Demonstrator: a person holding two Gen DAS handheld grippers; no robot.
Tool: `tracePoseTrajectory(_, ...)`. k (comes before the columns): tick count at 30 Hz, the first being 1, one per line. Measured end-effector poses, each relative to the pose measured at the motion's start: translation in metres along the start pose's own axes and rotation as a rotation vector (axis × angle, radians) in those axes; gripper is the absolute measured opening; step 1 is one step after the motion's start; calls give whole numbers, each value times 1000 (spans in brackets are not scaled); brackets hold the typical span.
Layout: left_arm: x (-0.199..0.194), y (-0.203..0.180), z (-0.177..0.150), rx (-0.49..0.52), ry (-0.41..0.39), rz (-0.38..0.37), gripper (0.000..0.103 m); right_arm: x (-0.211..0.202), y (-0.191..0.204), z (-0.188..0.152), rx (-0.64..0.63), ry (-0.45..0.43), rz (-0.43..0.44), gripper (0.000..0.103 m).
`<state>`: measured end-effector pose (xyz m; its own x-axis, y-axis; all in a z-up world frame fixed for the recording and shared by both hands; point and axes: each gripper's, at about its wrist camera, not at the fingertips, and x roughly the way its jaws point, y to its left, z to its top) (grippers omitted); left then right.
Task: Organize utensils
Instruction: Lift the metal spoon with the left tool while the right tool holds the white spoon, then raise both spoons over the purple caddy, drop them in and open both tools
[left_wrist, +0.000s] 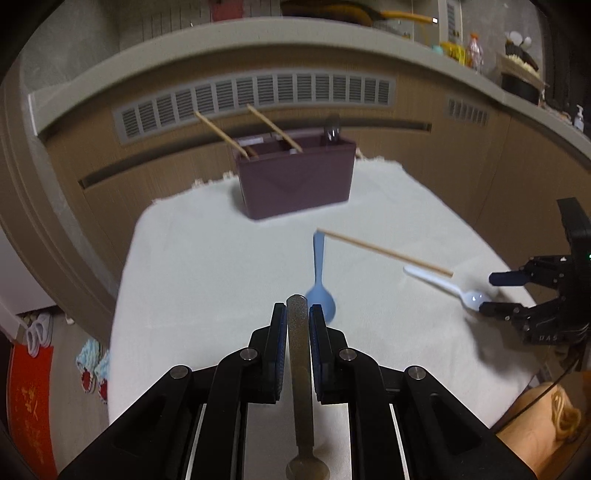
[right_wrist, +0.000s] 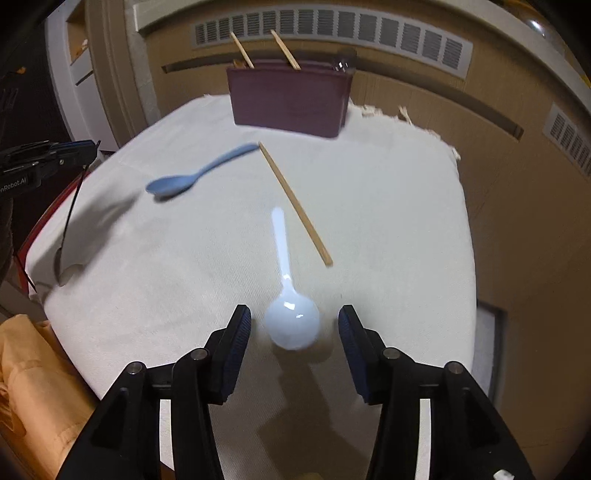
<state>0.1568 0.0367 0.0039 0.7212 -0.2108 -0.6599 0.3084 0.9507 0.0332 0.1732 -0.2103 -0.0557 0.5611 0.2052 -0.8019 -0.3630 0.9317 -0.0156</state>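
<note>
My left gripper (left_wrist: 297, 314) is shut on a metal utensil handle (left_wrist: 299, 354), held above the white cloth. A dark maroon organizer box (left_wrist: 295, 177) stands at the far side with two chopsticks (left_wrist: 221, 134) and a metal utensil (left_wrist: 331, 131) in it. A blue spoon (left_wrist: 320, 280), a loose chopstick (left_wrist: 384, 252) and a white spoon (left_wrist: 447, 286) lie on the cloth. My right gripper (right_wrist: 294, 321) is open, its jaws either side of the white spoon's bowl (right_wrist: 291, 321). The right view also shows the box (right_wrist: 290, 98), blue spoon (right_wrist: 195, 177) and chopstick (right_wrist: 295, 203).
A white cloth (left_wrist: 207, 280) covers the small table; its edges drop off on all sides. A wood-panelled counter with vent grilles (left_wrist: 258, 96) stands behind. Slippers (left_wrist: 94, 365) and a red mat (left_wrist: 29, 402) lie on the floor at left.
</note>
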Motion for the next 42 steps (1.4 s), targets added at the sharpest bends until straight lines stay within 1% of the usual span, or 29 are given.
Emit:
tracePoseTrajectory(3, -11, 4, 9, -13, -46, 1, 12, 5, 4, 13, -38, -5, 14, 46)
tracePoseTrajectory(5, -15, 6, 12, -26, -65, 1, 12, 17, 3, 22, -62, 3, 11, 33)
tracePoseTrajectory(7, -16, 8, 13, -39, -76, 0, 12, 31, 0, 29, -71, 16, 14, 30)
tracePoseTrajectory(8, -16, 8, 12, -40, -74, -1, 12, 38, -2, 33, -75, 22, 17, 28)
tracePoseTrajectory(10, -12, 8, 10, -37, -59, 0, 12, 50, -4, 38, -78, 43, 15, 27)
tracePoseTrajectory(11, -8, 7, 8, -31, -42, -6, 12, 57, -6, 39, -73, 58, 10, 27)
tracePoseTrajectory(13, 3, 6, 0, -14, 22, -32, 13, 66, -9, 40, -58, 81, 12, 26)
tracePoseTrajectory(14, 9, 4, -4, -10, 58, -44, 14, 65, -10, 40, -52, 78, 19, 20)
tracePoseTrajectory(16, 27, 4, -13, -5, 150, -71, 16, 61, -8, 38, -56, 79, 15, 16)
tracePoseTrajectory(18, 42, 3, -20, -7, 209, -82, 29, 59, -7, 35, -58, 78, 14, 16)
tracePoseTrajectory(20, 56, 3, -24, -13, 253, -85, 35, 58, -7, 34, -57, 72, 15, 16)
tracePoseTrajectory(21, 62, 2, -24, -18, 272, -90, 36, 59, -8, 34, -51, 73, 20, 16)
tracePoseTrajectory(24, 79, -1, -23, -20, 319, -90, 36, 61, -9, 36, -51, 73, 27, 16)
tracePoseTrajectory(28, 98, -3, -22, 37, 363, -5, 35, 61, -8, 36, -59, 68, 23, 16)
tracePoseTrajectory(29, 101, -2, -21, 36, 374, -4, 34, 61, -9, 36, -56, 65, 27, 16)
tracePoseTrajectory(32, 105, 2, -17, 14, 398, -35, 34, 61, -9, 35, -49, 59, 31, 16)
tracePoseTrajectory(34, 109, 4, -14, -12, 426, -61, 36, 61, -8, 35, -59, 56, 26, 16)
tracePoseTrajectory(36, 112, 6, -11, -13, 449, -76, 38, 62, -6, 36, -71, 57, 24, 16)
tracePoseTrajectory(38, 114, 4, -8, -4, 457, -69, 38, 63, -4, 38, -80, 61, 28, 10)
tracePoseTrajectory(40, 112, 1, -8, 12, 430, -47, 28, 64, -1, 39, -88, 62, 21, 9)
tracePoseTrajectory(41, 110, -2, -9, 12, 410, -42, 13, 63, 0, 39, -85, 62, 20, 9)
tracePoseTrajectory(42, 108, -3, -9, 3, 399, -44, 12, 62, -1, 38, -77, 62, 26, 9)
